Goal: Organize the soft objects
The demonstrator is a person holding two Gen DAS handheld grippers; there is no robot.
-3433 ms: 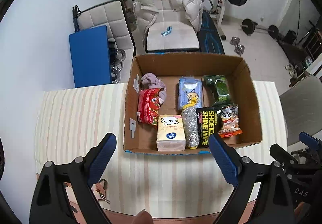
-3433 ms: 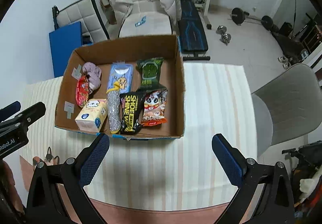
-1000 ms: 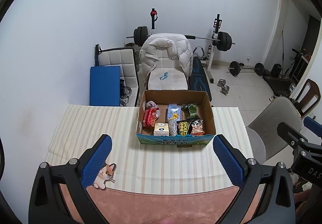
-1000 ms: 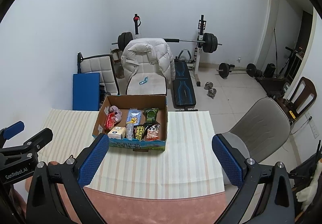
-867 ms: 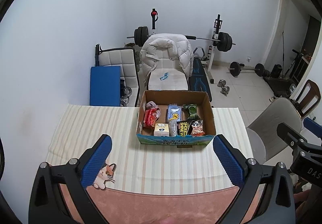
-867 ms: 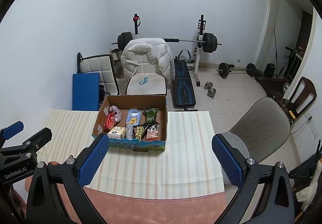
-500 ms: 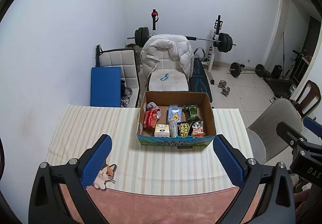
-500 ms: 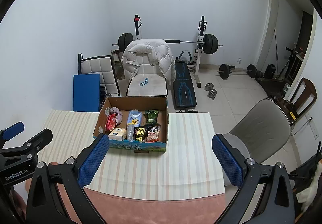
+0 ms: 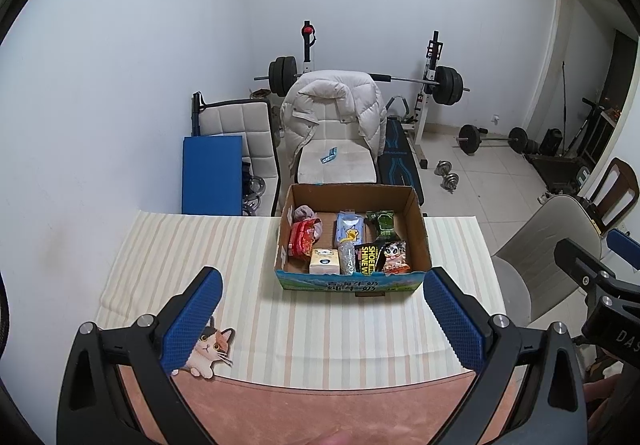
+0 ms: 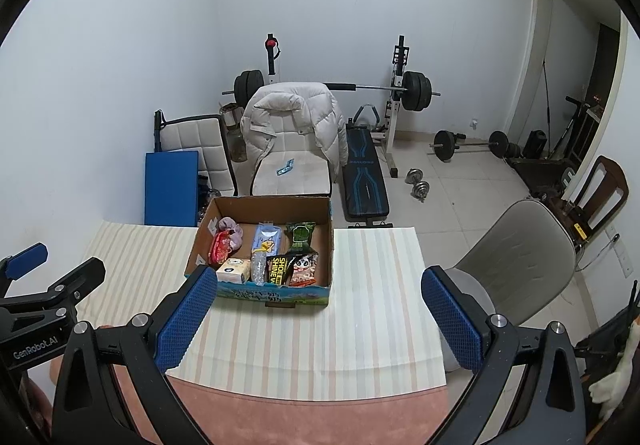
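Note:
A cardboard box (image 9: 422,241) (image 10: 326,245) stands at the far side of the striped table. Inside lie several soft packs: a red bag (image 9: 301,241), a pale tissue pack (image 9: 325,261), a blue wipes pack (image 9: 349,231), a green pack (image 9: 381,223), a black shoe-wipe pack (image 9: 367,259) and a panda snack bag (image 9: 394,256). My left gripper (image 9: 324,319) is open and empty, high above the table's near edge. My right gripper (image 10: 316,319) is likewise open and empty, well back from the box.
A cat-shaped sticker (image 9: 208,351) lies at the near left of the striped cloth (image 9: 340,329). Behind the table stand a chair with a white puffer jacket (image 9: 330,105), a blue panel (image 9: 212,173) and a weight bench (image 10: 366,173). A grey chair (image 10: 516,257) sits to the right.
Both grippers have pulled back and risen far from the box since 3.4 s ago; over the last second the views barely shift. Both stay open.

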